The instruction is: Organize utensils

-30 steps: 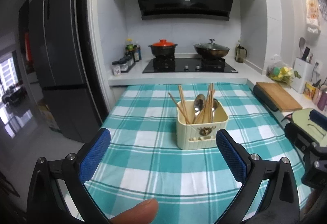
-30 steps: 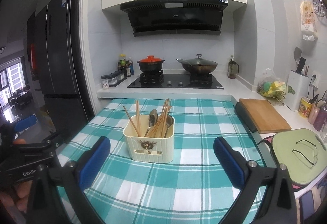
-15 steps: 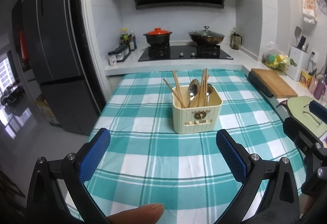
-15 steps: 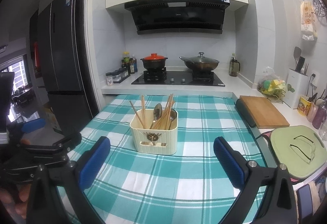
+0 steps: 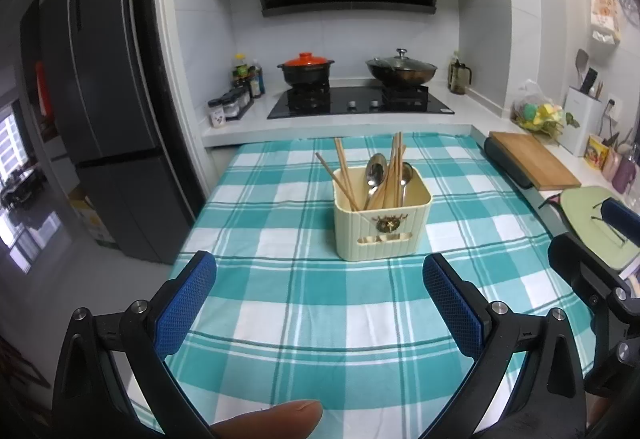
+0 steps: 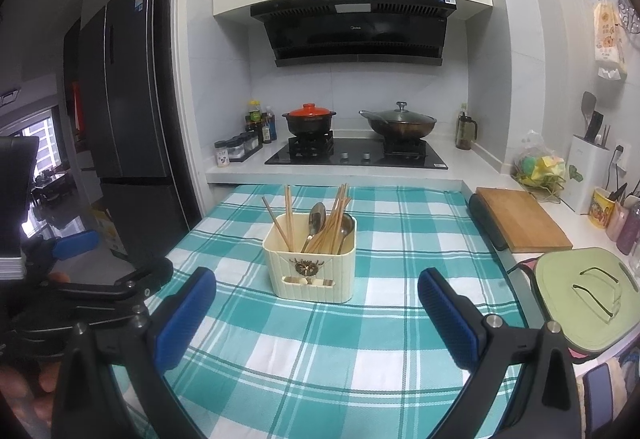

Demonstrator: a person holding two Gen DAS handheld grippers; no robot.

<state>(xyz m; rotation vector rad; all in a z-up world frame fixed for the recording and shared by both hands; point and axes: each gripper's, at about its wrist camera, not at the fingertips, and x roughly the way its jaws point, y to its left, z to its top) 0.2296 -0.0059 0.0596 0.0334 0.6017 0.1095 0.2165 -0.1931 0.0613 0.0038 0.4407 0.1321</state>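
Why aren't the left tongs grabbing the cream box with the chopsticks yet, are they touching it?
Apart. In the left wrist view, the left tongs stand wide open, with bare checked tablecloth showing between their blue pads and the cream utensil holder.

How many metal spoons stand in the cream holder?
2. One spoon stands near the middle of the cream holder; the other is to its right, behind the chopsticks. More may be hidden.
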